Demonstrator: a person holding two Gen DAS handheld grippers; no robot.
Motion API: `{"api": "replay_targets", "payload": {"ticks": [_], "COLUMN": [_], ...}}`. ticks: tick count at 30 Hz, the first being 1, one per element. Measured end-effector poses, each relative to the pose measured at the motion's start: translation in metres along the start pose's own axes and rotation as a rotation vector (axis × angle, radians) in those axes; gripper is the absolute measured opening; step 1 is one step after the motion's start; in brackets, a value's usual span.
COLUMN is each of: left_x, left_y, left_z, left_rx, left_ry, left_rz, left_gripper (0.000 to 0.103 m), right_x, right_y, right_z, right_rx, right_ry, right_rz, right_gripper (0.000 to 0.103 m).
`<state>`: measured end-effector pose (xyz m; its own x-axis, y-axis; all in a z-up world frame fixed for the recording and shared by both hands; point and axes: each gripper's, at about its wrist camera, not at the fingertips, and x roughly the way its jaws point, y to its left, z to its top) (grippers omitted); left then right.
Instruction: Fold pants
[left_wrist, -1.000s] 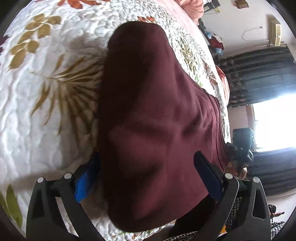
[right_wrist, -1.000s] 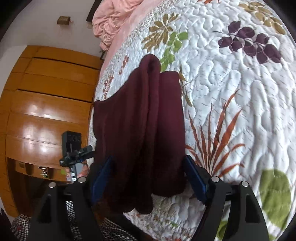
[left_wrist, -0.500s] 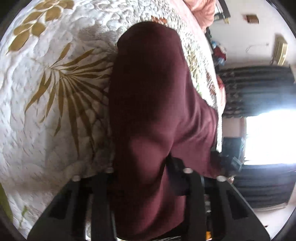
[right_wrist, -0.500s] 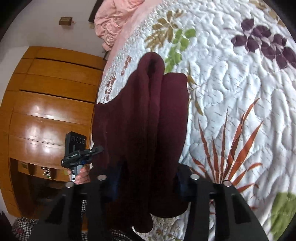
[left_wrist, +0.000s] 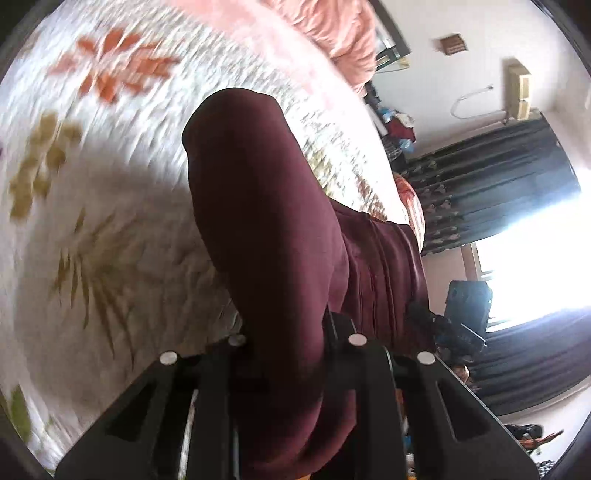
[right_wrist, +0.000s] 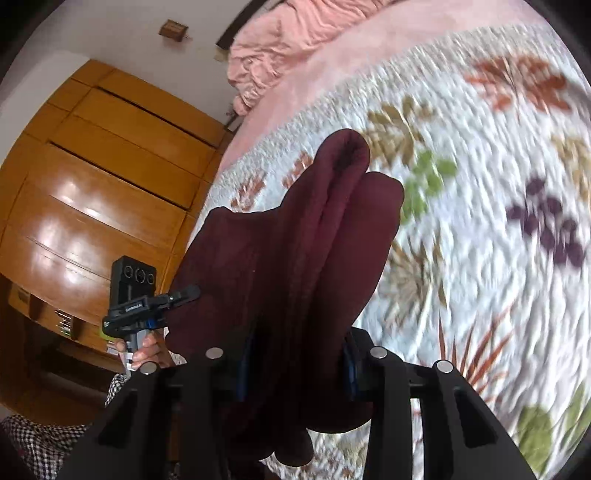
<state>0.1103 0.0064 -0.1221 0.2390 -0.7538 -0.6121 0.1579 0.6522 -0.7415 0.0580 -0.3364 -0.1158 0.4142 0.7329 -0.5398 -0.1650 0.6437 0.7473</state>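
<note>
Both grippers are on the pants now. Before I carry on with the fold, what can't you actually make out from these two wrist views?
- Left gripper pads: left wrist view, buried in the maroon pants; jaws closing on the cloth.
- Right gripper pads: right wrist view, mostly covered by the pants; closing too.
- Pants' near end: cut off behind the fingers.
- Quilt pattern: motion-blurred.

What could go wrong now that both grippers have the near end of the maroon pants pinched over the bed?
1. The left gripper bites a thick bunch of the maroon pants; its jaws are closing, and layers could slip out.
2. The right gripper clamps stacked folds near their edge; its jaws are closing too, so one may drop.
3. The far end lies on the floral quilt; dragging it could undo the fold.
</note>
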Motion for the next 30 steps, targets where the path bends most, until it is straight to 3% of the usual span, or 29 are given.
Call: {"api": "replay_targets", "payload": {"ticks": [4,10,14,17,19,22,24,27,30], "left_x": [-0.002,0.024,0.054,0.063,0.066,0.064,0.058,0.045,0.028], "left_y": [-0.007,0.004,0.023,0.04,0.041,0.043,0.045,0.049,0.056], "left_z": [0.035,0.078,0.094,0.097,0.096,0.091,0.086,0.077,0.064], "left_rx": [0.02,0.002,-0.015,-0.033,-0.022,0.014,0.026,0.035,0.055], "left_ry": [-0.036,-0.029,0.018,0.02,0.004,-0.028,-0.046,-0.065,-0.079], "left_rz": [-0.001,0.055,0.136,0.101,0.101,0.173,0.224,0.277,0.325], "left_gripper": [0.018,0.019,0.021,0.027,0.039,0.057,0.069,0.08,0.082], "right_x": [-0.003,0.031,0.065,0.075,0.073,0.071,0.066,0.058,0.045], "right_y": [-0.001,-0.026,-0.063,-0.095,-0.101,-0.102,-0.102,-0.103,-0.105], "right_z": [0.031,0.078,0.084,0.075,0.069,0.064,0.059,0.051,0.041], "right_rx": [-0.01,0.035,0.1,0.207,0.215,0.22,0.219,0.225,0.23], "right_ry": [-0.026,0.01,0.071,0.072,0.058,0.045,0.035,0.01,-0.017], "right_rz": [0.003,-0.026,-0.097,-0.049,-0.036,-0.065,-0.064,-0.068,-0.082], "right_gripper": [0.038,0.038,0.04,0.043,0.049,0.067,0.069,0.072,0.076]}}
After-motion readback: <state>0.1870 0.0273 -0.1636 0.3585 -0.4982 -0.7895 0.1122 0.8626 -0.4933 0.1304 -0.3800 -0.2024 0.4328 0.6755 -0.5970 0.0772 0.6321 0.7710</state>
